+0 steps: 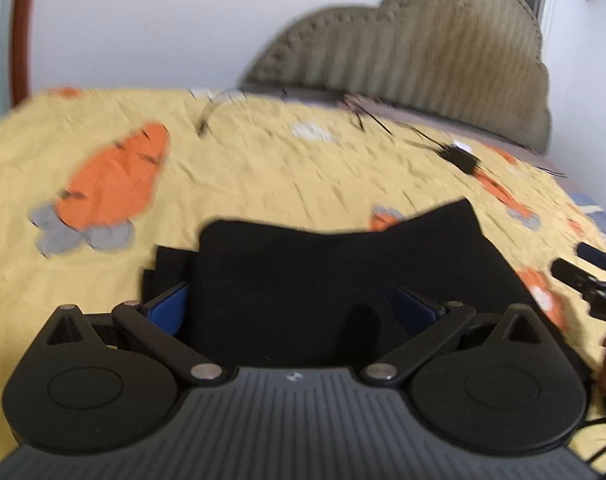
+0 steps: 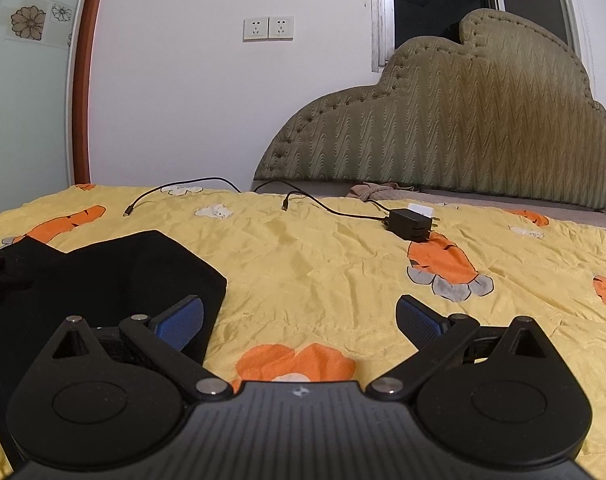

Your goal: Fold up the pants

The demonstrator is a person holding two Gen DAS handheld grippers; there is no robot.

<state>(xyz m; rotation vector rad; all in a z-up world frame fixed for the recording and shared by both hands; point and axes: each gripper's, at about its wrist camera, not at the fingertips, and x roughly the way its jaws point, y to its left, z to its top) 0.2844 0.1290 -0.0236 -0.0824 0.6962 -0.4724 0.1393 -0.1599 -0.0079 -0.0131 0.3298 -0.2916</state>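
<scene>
My left gripper [image 1: 293, 308] has its jaws spread wide with the black pants [image 1: 343, 264] lying between the blue pads; whether they touch the cloth I cannot tell. My right gripper [image 2: 299, 320] is wide too, holding nothing, over the yellow bedspread [image 2: 323, 264], its left pad above the pants' edge. One folded pants bundle lies on the bed, open sheet to its right. One charger [image 2: 411, 224], two cables.
</scene>
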